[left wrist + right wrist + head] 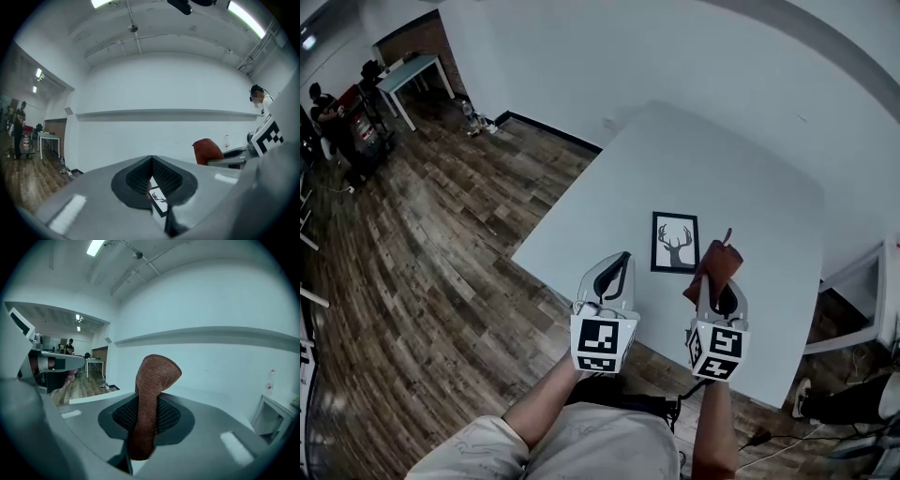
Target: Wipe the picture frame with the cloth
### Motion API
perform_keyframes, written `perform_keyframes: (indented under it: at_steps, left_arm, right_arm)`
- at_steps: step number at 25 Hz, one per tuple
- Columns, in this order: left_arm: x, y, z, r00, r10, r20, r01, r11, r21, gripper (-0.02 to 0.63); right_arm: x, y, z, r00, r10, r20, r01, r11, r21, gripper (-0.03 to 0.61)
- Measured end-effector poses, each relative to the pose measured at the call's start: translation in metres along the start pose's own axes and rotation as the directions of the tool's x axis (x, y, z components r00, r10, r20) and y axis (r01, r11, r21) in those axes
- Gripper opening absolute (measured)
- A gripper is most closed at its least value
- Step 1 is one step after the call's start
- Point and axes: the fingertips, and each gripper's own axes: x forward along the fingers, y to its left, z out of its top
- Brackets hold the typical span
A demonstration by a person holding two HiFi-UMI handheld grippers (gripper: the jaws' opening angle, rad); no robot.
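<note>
A black picture frame (675,242) with a deer print lies flat on the white table (750,178), near its front edge. My right gripper (719,283) hangs just right of the frame and a little nearer to me. It is shut on a rust-brown cloth (718,262), whose free end sticks up past the jaws (152,394). My left gripper (621,262) is shut and holds nothing. It sits left of the frame, over the table's front corner. A corner of the frame (158,199) shows through the slit between the left jaws. The cloth (206,151) also appears to that gripper's right.
Wooden floor lies left of and below the table. At the far left stand a second white table (414,73) and a person (328,117). A white cabinet (861,298) is close to the table's right side. Cables (787,441) lie on the floor at lower right.
</note>
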Motion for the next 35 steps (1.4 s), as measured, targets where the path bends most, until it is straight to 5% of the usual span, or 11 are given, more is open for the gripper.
perform_keyframes:
  at_steps: [13,19,29,32,35]
  left_arm:
    - [0.080,0.011,-0.018,0.999,0.011,-0.049,-0.012,1.000,-0.007,0.001]
    - [0.090,0.015,-0.027,0.997,0.027,-0.069,-0.027,1.000,-0.010,0.001]
    - [0.092,0.029,-0.045,0.991,0.057,-0.120,-0.059,0.998,-0.015,0.001]
    - [0.091,0.034,-0.051,0.989,0.066,-0.130,-0.068,0.998,-0.012,0.001]
    - [0.089,0.037,-0.058,0.987,0.073,-0.145,-0.076,0.997,-0.019,0.001]
  right_arm:
    - [0.111,-0.007,-0.027,0.981,0.101,-0.165,-0.104,0.995,-0.011,0.104]
    - [0.198,0.012,-0.089,0.872,0.229,-0.433,-0.245,0.969,0.020,0.104]
    - [0.273,0.066,-0.147,0.705,0.234,-0.669,-0.326,0.945,-0.013,0.104]
    - [0.280,0.079,-0.158,0.672,0.233,-0.703,-0.347,0.938,-0.021,0.106]
    - [0.285,0.076,-0.161,0.672,0.205,-0.711,-0.339,0.939,-0.049,0.106]
